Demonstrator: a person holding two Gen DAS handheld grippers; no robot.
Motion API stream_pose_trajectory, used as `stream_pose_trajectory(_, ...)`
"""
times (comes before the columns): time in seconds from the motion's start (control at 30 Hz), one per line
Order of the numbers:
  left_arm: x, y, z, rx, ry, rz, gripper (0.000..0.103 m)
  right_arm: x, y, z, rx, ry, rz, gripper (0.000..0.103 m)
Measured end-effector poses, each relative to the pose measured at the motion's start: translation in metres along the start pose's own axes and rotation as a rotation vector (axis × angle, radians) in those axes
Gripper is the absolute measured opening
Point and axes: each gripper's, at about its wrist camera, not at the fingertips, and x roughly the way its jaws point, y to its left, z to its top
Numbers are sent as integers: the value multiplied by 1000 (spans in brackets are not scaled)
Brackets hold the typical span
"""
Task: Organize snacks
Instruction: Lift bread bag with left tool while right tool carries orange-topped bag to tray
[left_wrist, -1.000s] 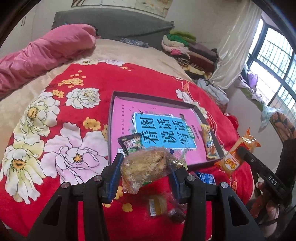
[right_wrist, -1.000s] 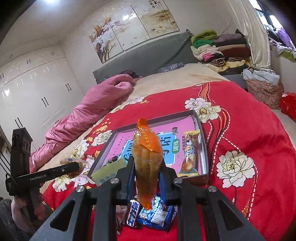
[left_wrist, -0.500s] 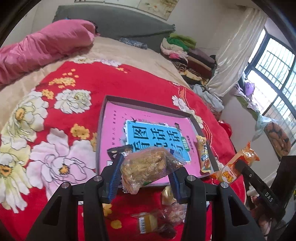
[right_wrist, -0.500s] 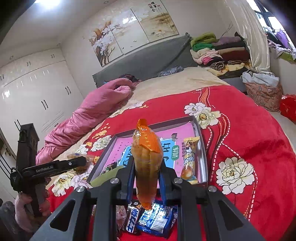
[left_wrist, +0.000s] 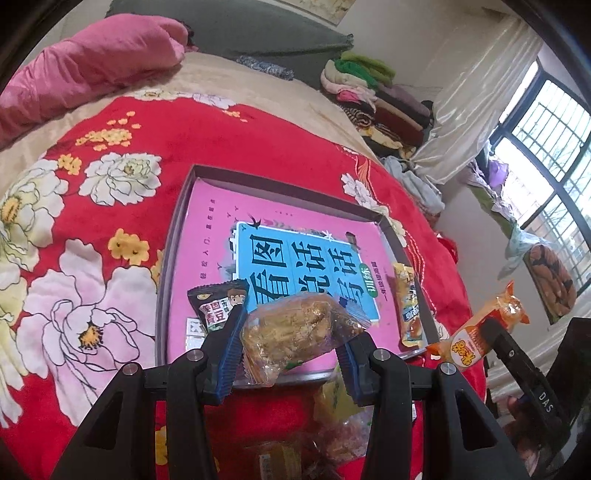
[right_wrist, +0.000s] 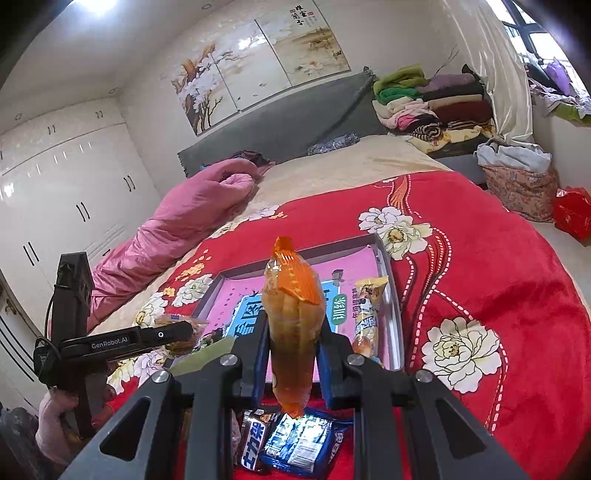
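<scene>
Both grippers grip snacks above tray's near edge.

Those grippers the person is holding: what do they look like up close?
Both are black angular frames with silver screws. The left gripper has ribbed blue pads on its fingers, and white "GenRobot.AI" lettering shows on its side in the right wrist view. The right gripper looks the same; "DAS" is printed on its side.

left wrist: close, down over tray | right wrist: same tray, nearside
</scene>
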Motion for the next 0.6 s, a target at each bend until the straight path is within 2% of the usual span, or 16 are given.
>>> stream_pose_trajectory(0.6,19,-7,2,23,12,-29,48,11,-21,1,45,17,-37,23)
